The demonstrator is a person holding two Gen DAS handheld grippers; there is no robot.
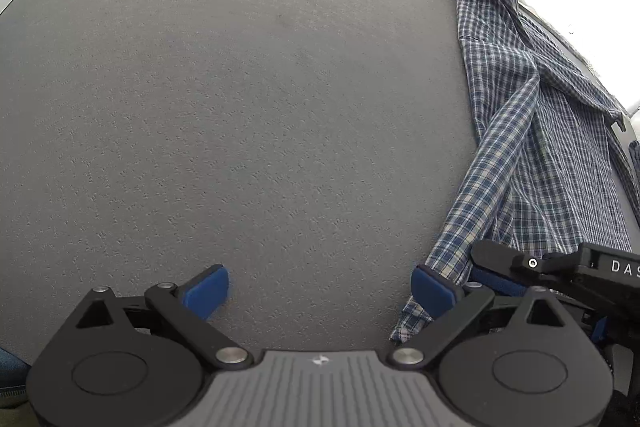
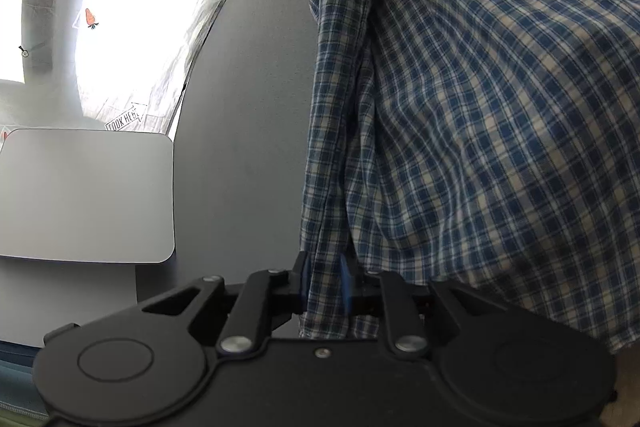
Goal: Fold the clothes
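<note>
A blue-and-white plaid shirt (image 1: pixel 536 131) lies stretched along the right side of the grey textured table mat (image 1: pixel 240 107). My left gripper (image 1: pixel 320 291) hangs over the mat with its jaws wide open and nothing between them. Its right pad (image 1: pixel 434 293) sits against the shirt's near corner. My right gripper (image 1: pixel 486 269) comes in from the right at that same corner. In the right wrist view the shirt (image 2: pixel 480 107) fills the right half, and my right gripper (image 2: pixel 324 287) stands narrow, with a strip of the shirt's edge pinched between its blue pads.
A flat light-grey board (image 2: pixel 86 195) with rounded corners lies left of the mat. Beyond it a bright white surface carries "LOOK HERE" stickers (image 2: pixel 124 117) and a crinkled silvery strip (image 2: pixel 192 39) along the mat's far edge.
</note>
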